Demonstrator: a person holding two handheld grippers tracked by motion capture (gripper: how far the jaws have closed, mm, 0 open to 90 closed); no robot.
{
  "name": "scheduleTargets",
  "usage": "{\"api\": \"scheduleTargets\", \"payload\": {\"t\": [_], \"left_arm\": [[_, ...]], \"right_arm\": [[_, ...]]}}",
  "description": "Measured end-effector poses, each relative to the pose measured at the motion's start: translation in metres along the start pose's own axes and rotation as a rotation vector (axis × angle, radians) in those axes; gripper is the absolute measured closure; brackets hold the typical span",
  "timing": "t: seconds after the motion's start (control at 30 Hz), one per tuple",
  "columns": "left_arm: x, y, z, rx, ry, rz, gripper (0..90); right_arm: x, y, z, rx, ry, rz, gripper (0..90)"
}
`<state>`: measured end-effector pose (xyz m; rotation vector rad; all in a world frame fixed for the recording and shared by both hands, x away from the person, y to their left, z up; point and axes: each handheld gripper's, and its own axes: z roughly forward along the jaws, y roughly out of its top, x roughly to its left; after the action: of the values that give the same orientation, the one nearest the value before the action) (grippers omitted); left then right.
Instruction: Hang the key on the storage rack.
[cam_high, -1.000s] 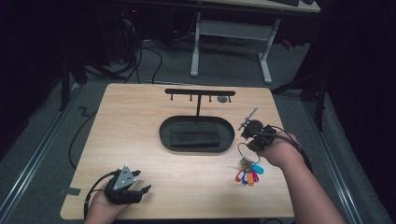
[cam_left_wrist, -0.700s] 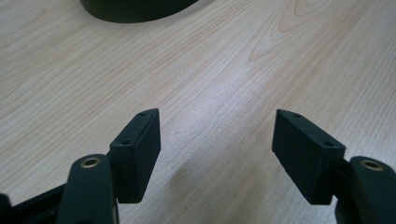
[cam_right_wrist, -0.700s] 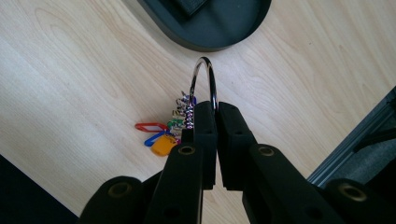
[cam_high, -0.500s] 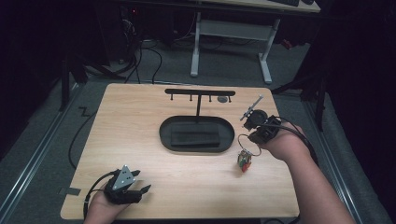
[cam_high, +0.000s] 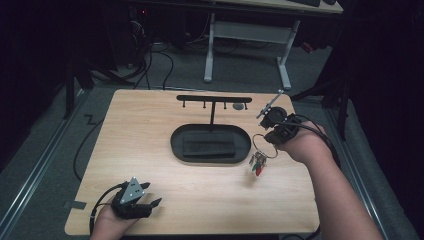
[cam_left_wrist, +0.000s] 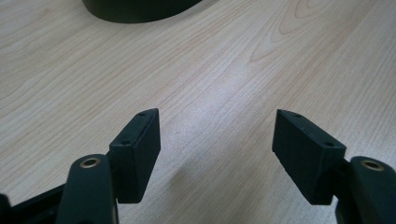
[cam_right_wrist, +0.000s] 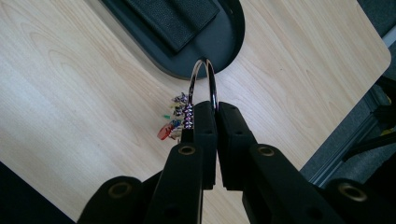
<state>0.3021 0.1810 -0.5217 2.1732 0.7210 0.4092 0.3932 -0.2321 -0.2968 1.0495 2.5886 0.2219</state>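
A metal key ring (cam_high: 263, 144) with several coloured keys (cam_high: 257, 164) hangs in the air above the table's right side. My right gripper (cam_high: 274, 137) is shut on the ring; in the right gripper view the ring (cam_right_wrist: 204, 83) sticks out past the closed fingertips (cam_right_wrist: 215, 109) and the keys (cam_right_wrist: 177, 122) dangle to the left. A black rack (cam_high: 214, 99) with small hooks stands on an oval black base (cam_high: 210, 143) at mid-table, just left of the ring. My left gripper (cam_high: 150, 206) rests open near the front left edge, nothing between its jaws (cam_left_wrist: 217, 142).
The wooden table (cam_high: 150, 130) has bare surface around the base. A small dark round object (cam_high: 239, 106) lies by the rack's right end. Cables (cam_high: 80, 155) trail off the left edge. A white desk frame (cam_high: 247, 35) stands beyond the far edge.
My right gripper has lifted the key ring off the table; the keys, which lay on the wood a second ago, now hang free and sit closer to the oval base. The left hand stayed put.
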Motion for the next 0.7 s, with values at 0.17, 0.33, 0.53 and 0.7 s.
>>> {"api": "scheduleTargets", "payload": {"t": [0.17,0.33,0.53,0.7], "left_arm": [[0.000,0.000,0.001,0.003,0.000,0.003,32.8],[0.001,-0.001,0.002,0.005,-0.004,0.002,32.8],[-0.002,0.001,0.002,0.007,-0.002,0.018,32.8],[0.000,0.001,0.001,-0.001,-0.008,0.010,32.7]], "right_arm": [[-0.003,0.007,0.001,-0.001,0.001,0.002,87.6],[-0.005,0.014,0.001,-0.013,0.006,0.002,87.6],[-0.006,0.025,-0.001,-0.027,0.009,0.004,87.6],[-0.008,0.039,-0.002,-0.024,-0.002,-0.009,87.6]]}}
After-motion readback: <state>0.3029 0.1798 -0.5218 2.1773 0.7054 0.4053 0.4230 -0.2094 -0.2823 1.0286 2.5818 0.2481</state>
